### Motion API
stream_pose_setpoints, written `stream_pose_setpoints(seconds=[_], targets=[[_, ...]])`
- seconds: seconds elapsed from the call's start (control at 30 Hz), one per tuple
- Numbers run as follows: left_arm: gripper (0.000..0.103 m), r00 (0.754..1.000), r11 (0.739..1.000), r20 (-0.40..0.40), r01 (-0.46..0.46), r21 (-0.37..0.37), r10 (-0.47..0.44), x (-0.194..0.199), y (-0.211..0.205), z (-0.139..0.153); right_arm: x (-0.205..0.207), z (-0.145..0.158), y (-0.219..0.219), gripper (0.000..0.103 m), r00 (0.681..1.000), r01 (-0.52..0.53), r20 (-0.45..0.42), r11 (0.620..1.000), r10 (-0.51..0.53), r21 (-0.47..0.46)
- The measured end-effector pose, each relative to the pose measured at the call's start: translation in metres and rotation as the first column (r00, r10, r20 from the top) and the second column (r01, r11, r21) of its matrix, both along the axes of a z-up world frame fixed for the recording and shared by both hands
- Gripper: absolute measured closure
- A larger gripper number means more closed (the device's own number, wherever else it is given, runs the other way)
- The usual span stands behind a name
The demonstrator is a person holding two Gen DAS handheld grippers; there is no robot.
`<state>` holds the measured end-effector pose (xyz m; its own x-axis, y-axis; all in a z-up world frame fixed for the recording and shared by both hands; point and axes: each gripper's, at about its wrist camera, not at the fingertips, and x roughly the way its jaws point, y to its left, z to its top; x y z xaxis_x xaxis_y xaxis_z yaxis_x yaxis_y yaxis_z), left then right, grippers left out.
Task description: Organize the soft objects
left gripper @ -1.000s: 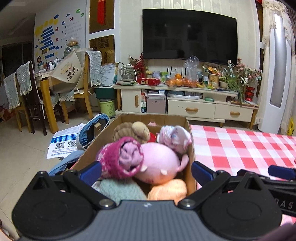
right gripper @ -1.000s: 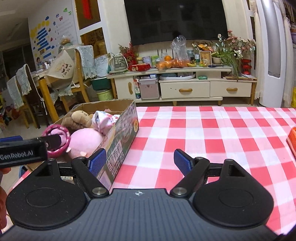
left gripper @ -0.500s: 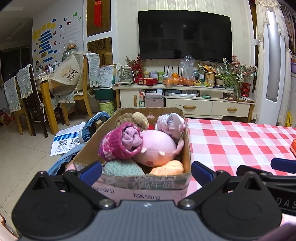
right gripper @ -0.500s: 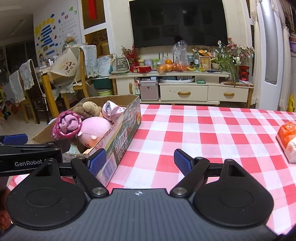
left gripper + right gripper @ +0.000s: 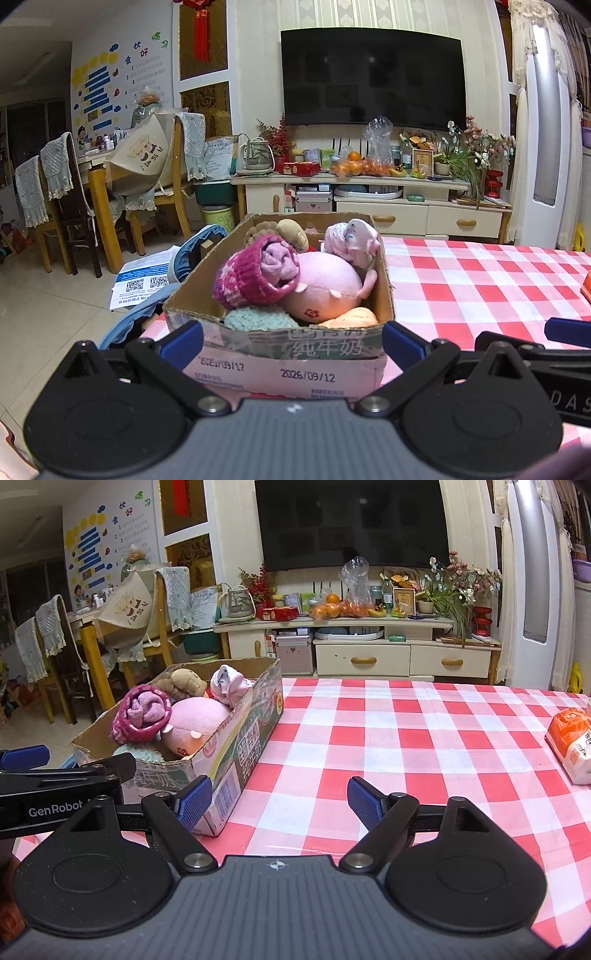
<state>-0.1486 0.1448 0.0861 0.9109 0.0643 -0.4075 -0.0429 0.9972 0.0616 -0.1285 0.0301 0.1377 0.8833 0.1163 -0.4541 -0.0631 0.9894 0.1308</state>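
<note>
Facing the cardboard box [image 5: 280,354] of plush toys [image 5: 317,288], both the left gripper [image 5: 291,341] and right gripper [image 5: 280,802] gape empty, seemingly just short of it

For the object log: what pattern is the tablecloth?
Red, pink and white checks on the tablecloth; it shows best in the right wrist view.

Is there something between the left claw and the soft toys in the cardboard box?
Yes: the near wall of the cardboard box stands between the open left claw and the pink plush toy; from above nothing covers it.
</note>
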Motion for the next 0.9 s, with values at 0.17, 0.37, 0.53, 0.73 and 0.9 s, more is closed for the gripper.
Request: stream_pose_setpoints(seconds=[0.17, 0.37, 0.53, 0.73, 0.9], targets=[[0.001, 1.000, 1.000, 0.000, 0.002, -0.002, -0.002, 0.0004, 0.0021, -0.0029, -0.0015, -0.0018, 0.0021, 0.002, 1.000, 0.004, 0.001, 1.000, -0.004, -0.006], [0.001, 1.000, 1.000, 0.006, -0.005, 0.006, 0.005, 0.0011, 0.0031, -0.0041, -0.0007, -0.0030, 0.0026, 0.002, 1.000, 0.007, 0.006, 1.000, -0.007, -0.011], [0.001, 1.000, 1.000, 0.004, -0.010, 0.004, 0.010, 0.0016, 0.0039, -0.0053, -0.0016, -0.0041, 0.0031, 0.002, 1.000, 0.002, 0.006, 1.000, -0.002, -0.008], [0.001, 1.000, 1.000, 0.003, -0.016, 0.008, 0.016, 0.0018, 0.0034, -0.0061, -0.0028, -0.0061, 0.0034, 0.002, 1.000, -0.003, 0.011, 1.000, 0.003, -0.013], [0.001, 1.000, 1.000, 0.002, -0.015, 0.008, 0.015, 0.0017, 0.0034, -0.0063, -0.0035, -0.0067, 0.0017, 0.002, 1.000, -0.005, 0.020, 1.000, 0.006, -0.013]])
